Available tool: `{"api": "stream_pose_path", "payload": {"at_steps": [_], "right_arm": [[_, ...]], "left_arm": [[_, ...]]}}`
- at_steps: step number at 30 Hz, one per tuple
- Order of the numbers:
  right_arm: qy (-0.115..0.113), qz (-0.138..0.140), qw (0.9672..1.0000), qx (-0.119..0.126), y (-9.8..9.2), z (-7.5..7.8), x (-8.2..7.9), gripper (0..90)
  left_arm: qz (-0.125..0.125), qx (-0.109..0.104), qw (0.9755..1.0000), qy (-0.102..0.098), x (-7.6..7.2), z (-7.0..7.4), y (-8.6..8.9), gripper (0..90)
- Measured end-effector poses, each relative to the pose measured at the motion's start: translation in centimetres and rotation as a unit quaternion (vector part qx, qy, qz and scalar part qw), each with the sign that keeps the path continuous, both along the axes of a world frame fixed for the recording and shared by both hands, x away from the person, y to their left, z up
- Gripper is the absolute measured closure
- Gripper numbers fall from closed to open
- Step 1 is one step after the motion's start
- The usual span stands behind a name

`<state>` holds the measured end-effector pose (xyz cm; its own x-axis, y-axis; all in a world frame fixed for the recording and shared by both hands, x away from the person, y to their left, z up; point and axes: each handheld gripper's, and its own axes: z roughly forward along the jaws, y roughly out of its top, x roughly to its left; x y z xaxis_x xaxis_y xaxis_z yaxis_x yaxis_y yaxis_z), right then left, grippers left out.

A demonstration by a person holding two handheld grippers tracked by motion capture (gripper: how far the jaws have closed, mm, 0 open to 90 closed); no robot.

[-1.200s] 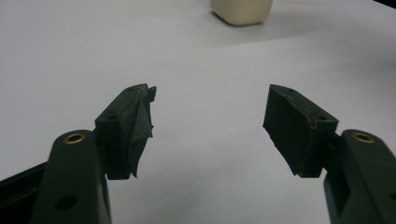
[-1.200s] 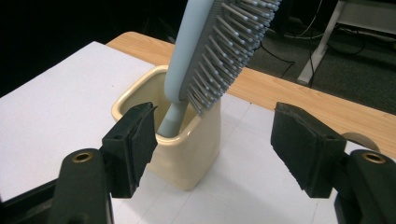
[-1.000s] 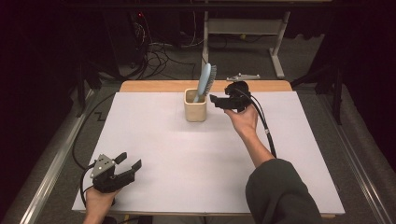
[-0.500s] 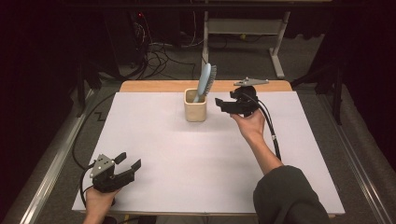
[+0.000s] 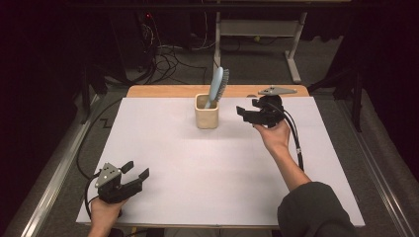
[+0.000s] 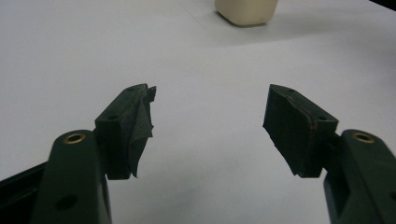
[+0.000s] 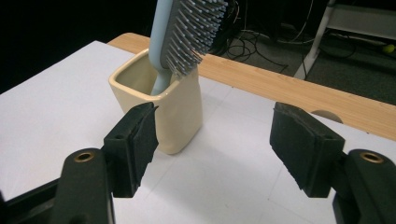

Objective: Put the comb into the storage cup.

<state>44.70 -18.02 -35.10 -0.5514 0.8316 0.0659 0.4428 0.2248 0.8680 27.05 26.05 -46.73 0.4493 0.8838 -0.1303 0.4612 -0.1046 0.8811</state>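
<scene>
Left tongs (image 5: 134, 177): near left corner of white worktop (image 5: 197, 163), held low, jaws spread wide, nothing between them. Cream cup (image 5: 206, 111): upright at far centre of worktop, well apart from left tongs. Pale blue hairbrush (image 5: 218, 85): handle down inside cup, head leaning right over rim. Right tongs (image 5: 242, 113): just right of cup, pointing toward it, jaws apart, empty, not touching cup.
</scene>
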Motion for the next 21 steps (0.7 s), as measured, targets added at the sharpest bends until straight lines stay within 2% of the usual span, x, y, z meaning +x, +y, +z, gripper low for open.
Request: {"api": "stream_pose_path", "payload": {"at_steps": [21], "right_arm": [[-0.011,-0.016,0.9998,0.002,-3.7,-0.5,-2.5,32.5]], "left_arm": [[-0.002,0.006,1.0000,0.000,0.2,0.0,-0.3,32.8]]}}
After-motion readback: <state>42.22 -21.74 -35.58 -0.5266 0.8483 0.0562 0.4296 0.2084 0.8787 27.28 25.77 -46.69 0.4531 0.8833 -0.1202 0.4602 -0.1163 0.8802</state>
